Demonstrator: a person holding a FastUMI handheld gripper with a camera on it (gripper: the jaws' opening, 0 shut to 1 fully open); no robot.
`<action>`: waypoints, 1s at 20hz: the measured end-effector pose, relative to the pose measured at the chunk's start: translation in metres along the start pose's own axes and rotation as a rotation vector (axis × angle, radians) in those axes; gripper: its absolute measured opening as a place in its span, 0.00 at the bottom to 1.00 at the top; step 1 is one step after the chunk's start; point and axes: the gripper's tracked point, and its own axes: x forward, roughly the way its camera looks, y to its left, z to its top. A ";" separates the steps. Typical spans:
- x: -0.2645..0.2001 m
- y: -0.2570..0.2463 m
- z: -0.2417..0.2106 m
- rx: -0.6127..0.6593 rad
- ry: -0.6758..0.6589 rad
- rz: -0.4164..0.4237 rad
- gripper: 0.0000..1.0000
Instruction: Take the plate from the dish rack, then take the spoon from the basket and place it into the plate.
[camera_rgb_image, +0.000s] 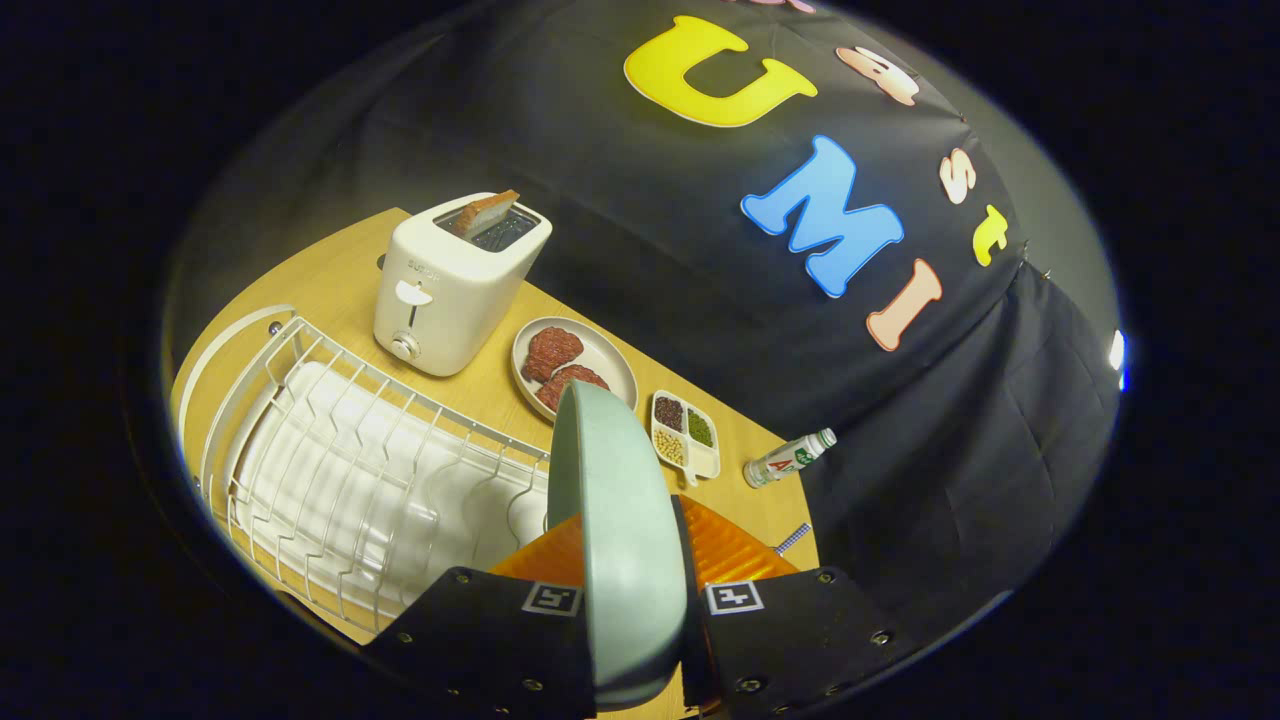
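The hand-held gripper (628, 600) is clamping both fingers on the edge of a pale green plate (620, 540), holding it upright above the counter (480, 400) just beside the white dish rack (350, 480). Setting it down flat on bare wood, clear of the rack's wires, looks the wise move.

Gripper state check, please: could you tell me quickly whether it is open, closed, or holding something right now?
Gripper: closed on the pale green plate, held on edge between both fingers.

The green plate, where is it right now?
In the gripper view, the green plate stands on edge, clamped between the gripper fingers, lifted just beside the white dish rack.
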 end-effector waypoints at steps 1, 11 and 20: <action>-0.006 -0.005 0.001 -0.008 -0.004 -0.014 0.31; -0.082 -0.054 -0.064 0.212 -0.018 0.043 0.30; -0.114 -0.058 -0.171 0.325 0.000 0.197 0.30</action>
